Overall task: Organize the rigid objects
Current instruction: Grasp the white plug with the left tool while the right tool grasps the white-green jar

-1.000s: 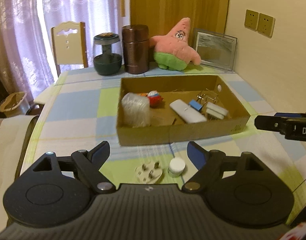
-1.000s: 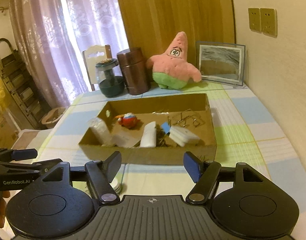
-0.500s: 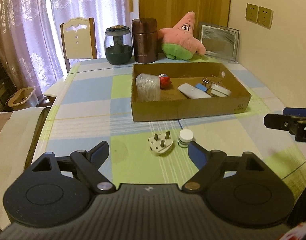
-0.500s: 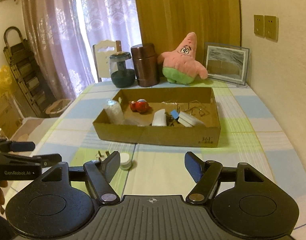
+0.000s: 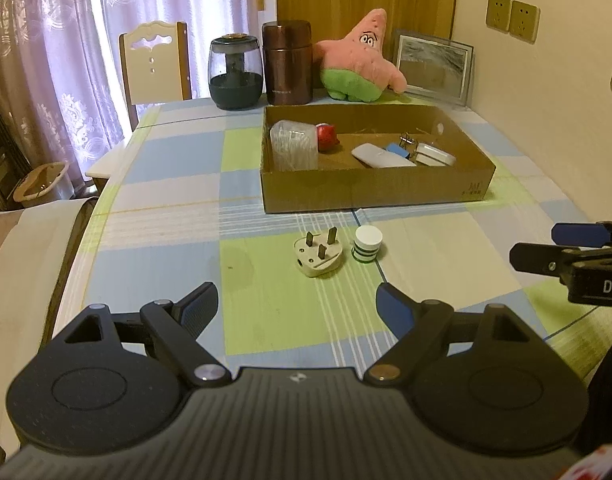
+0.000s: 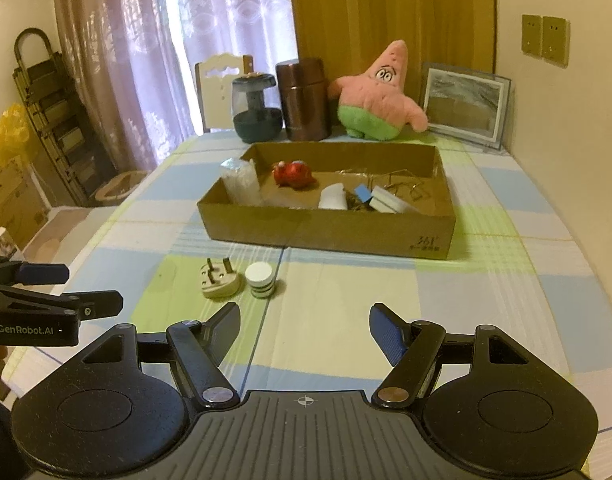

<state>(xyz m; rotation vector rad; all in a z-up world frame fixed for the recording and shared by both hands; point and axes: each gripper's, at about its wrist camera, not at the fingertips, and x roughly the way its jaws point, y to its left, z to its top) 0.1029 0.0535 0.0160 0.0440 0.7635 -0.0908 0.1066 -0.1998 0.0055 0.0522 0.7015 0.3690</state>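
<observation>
The checked worktop (image 5: 178,240) is carrying a shallow cardboard box (image 5: 377,192) that is already holding several small items, with a cream three-pin plug (image 5: 318,258) lying prongs up in front of it and a small white-capped jar (image 5: 367,245) standing just beside the plug. The left gripper (image 5: 296,308) and right gripper (image 6: 304,326) are both hovering short of these two, jaws spread wide and gripping nothing
</observation>
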